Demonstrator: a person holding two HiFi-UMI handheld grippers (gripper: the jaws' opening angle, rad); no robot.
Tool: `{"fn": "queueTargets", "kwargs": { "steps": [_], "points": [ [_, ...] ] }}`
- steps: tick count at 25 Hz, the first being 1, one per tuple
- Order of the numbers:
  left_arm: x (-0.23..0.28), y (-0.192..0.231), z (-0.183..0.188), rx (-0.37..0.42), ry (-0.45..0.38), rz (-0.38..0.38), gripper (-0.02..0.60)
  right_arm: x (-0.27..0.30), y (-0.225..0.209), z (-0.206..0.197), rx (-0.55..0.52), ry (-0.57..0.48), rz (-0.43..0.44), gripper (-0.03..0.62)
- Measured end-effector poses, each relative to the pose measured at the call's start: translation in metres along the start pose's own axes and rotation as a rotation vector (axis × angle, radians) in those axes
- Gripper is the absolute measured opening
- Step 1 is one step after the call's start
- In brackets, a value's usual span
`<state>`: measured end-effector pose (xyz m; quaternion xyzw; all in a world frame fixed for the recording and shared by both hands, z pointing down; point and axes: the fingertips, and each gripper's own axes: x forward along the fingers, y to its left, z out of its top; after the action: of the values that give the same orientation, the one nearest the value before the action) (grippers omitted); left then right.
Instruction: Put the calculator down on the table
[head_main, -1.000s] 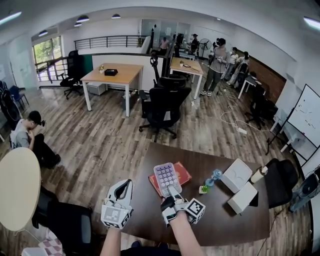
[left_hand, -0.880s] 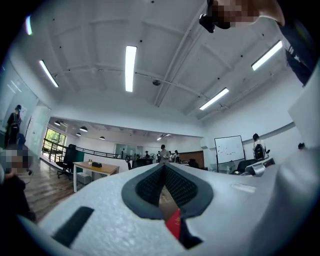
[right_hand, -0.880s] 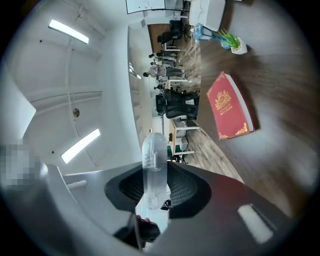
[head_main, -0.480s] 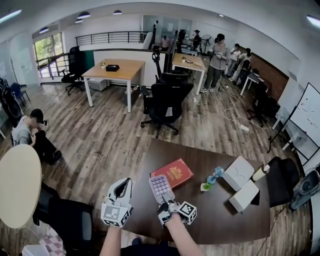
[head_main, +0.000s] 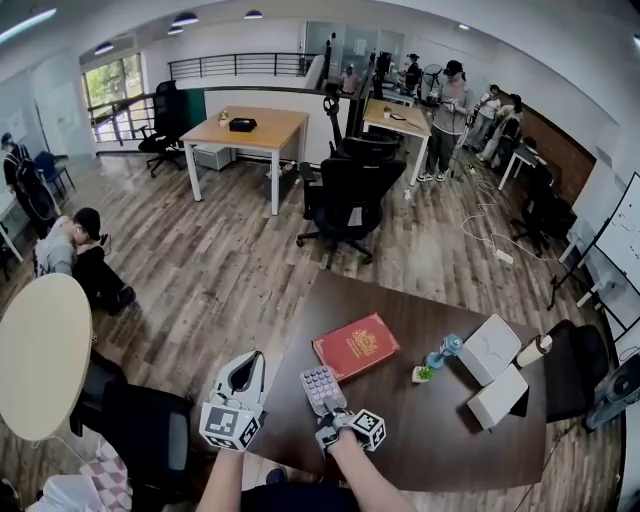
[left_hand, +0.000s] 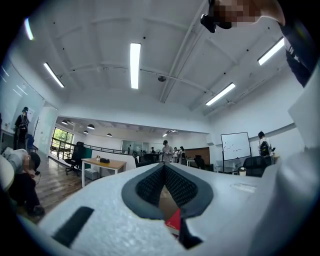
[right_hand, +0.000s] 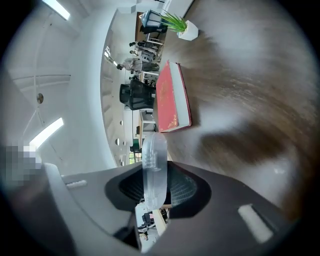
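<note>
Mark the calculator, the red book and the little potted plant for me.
calculator (head_main: 320, 383), head view, on its keypad.
red book (head_main: 356, 346), head view, middle of the cover.
potted plant (head_main: 423, 375), head view, on the white pot.

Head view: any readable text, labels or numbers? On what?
Nothing can be read in any view.
Red book: gold cover print, too small to read.
Calculator: key legends, too small to read.
Whiteboard: faint marks, blurred.
White boxes: no print visible.
</note>
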<state>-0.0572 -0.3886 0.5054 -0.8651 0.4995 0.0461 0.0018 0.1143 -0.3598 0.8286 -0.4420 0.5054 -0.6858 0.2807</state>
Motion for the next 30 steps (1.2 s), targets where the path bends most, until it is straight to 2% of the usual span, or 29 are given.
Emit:
{"fn": "queueTargets", "kwargs": {
  "steps": [5,9,14,30],
  "points": [
    [-0.002,0.012,0.004,0.039,0.006,0.025,-0.005,0.014,-0.027,-0.01,0.019,0.026,-0.05,0.115],
    [-0.003,0.017,0.004,0.021,-0.002,0.036,-0.004,0.02,-0.049,-0.013,0.023,0.042,-0.056,0.115],
    [-0.002,0.022,-0.001,0.016,0.002,0.047,-0.005,0.022,-0.078,-0.01,0.0,0.039,-0.135,0.115],
    [-0.002,0.028,-0.007,0.013,0.014,0.056,-0.005,0.034,-0.091,-0.013,0.002,0.024,-0.148,0.117]
  ]
}}
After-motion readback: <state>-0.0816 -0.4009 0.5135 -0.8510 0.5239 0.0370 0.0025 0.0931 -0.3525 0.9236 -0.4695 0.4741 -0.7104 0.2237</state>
